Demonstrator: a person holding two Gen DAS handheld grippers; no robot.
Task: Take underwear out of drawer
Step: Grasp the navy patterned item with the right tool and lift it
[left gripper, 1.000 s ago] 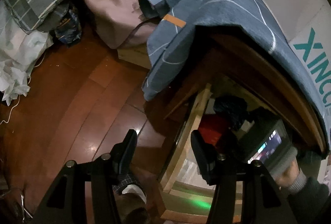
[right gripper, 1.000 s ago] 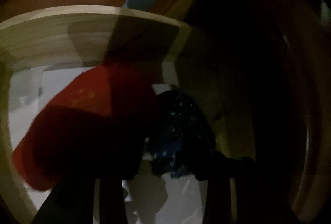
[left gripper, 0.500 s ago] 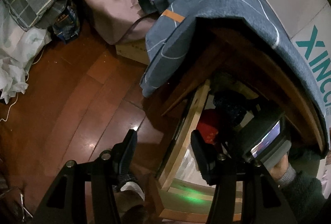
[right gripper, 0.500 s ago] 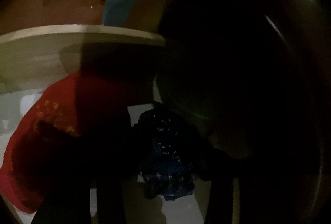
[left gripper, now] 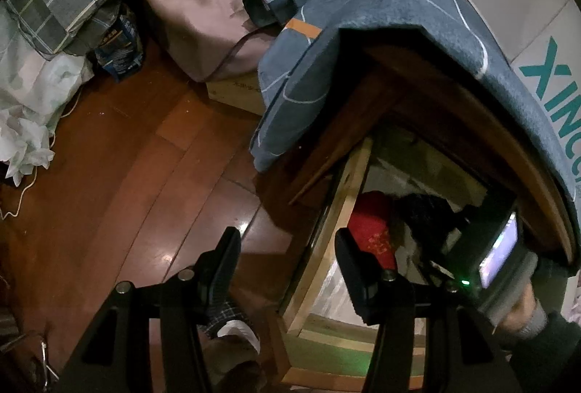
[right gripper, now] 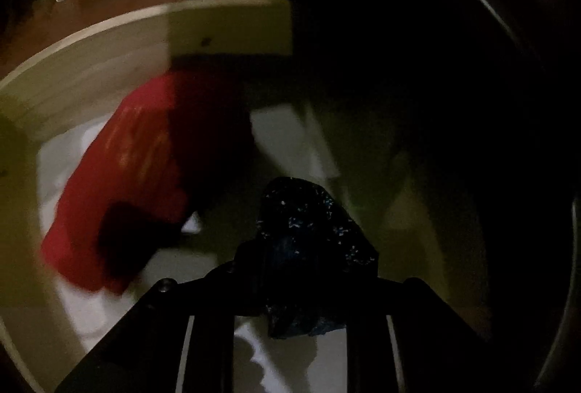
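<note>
dark underwear (right gripper: 308, 248) clamped in right tool (right gripper: 305, 269).

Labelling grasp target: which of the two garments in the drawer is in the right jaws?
The dark speckled garment, bunched between the right jaws. The red one lies apart, untouched.

A: What is showing in the open drawer (left gripper: 328, 229)?
B: Red underwear (left gripper: 372, 233) is lying beside a dark garment (left gripper: 423, 211).
A: And the left claw (left gripper: 287, 255)?
B: Its fingers are spreading wide, straddling the drawer's wooden side.
</note>
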